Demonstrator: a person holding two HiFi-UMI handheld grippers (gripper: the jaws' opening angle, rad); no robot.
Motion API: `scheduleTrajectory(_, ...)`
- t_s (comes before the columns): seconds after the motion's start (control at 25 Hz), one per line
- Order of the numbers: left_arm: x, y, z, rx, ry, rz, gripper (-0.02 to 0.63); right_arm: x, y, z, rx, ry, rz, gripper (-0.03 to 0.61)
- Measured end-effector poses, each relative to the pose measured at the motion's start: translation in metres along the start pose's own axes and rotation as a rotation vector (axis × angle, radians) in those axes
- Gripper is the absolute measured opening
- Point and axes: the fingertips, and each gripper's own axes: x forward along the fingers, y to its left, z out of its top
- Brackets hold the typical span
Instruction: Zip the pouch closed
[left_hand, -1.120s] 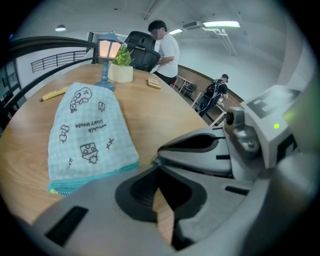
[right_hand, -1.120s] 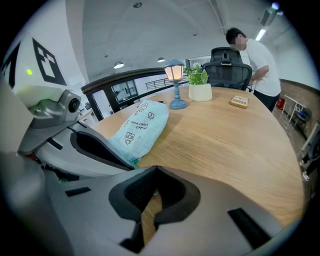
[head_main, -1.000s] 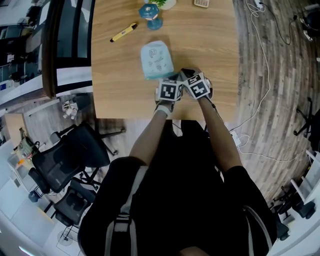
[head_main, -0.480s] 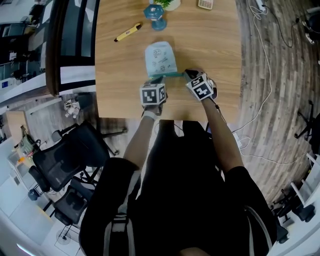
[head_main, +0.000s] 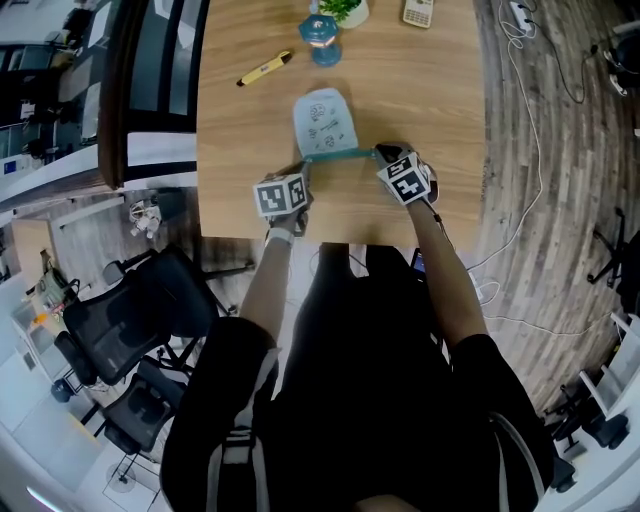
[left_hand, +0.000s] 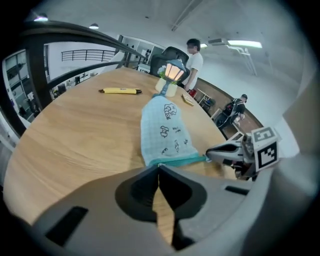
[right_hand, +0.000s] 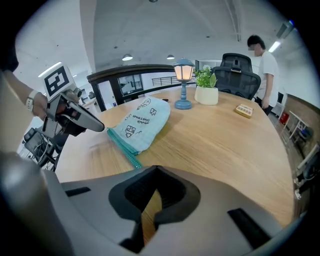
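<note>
A light-blue printed pouch (head_main: 324, 120) lies flat on the wooden table (head_main: 440, 110), its teal zipper edge (head_main: 340, 155) facing me. My left gripper (head_main: 302, 168) is at the zipper's left end. Its jaws are starting to open, though the tips still meet on the zipper pull (left_hand: 159, 165). My right gripper (head_main: 382, 152) is shut on the zipper's right end, where the teal strip (right_hand: 122, 147) runs in under its tips (right_hand: 156, 168). From the left gripper view the pouch (left_hand: 165, 132) stretches away from the jaws. In the right gripper view the pouch (right_hand: 140, 120) lies ahead to the left.
At the far end of the table are a yellow marker (head_main: 265, 68), a small blue lamp (head_main: 322, 35), a potted plant (head_main: 345, 10) and a calculator (head_main: 418, 10). The table's front edge (head_main: 330, 240) lies just behind the grippers. Office chairs stand at the left, and people stand in the background.
My left gripper has slid left along the pouch's near edge, away from the right gripper. The teal zipper now shows stretched between them. The right gripper has kept its place.
</note>
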Motion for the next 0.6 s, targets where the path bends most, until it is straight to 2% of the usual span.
scheduleTrajectory(0.32, -0.002, -0.002, 0.003, 0.035, -0.012, -0.02, 0.008, 0.0, 0.001, 0.001, 0.011, 0.002, -0.01, 0.012)
scheduleTrajectory(0.44, -0.013, 0.009, 0.005, 0.071, -0.046, 0.019, 0.02, -0.001, 0.002, 0.002, 0.012, 0.006, -0.014, 0.012)
scheduleTrajectory(0.6, -0.039, 0.034, 0.01, 0.055, -0.124, 0.07, 0.021, 0.0, 0.0, -0.001, 0.016, 0.011, -0.025, 0.012)
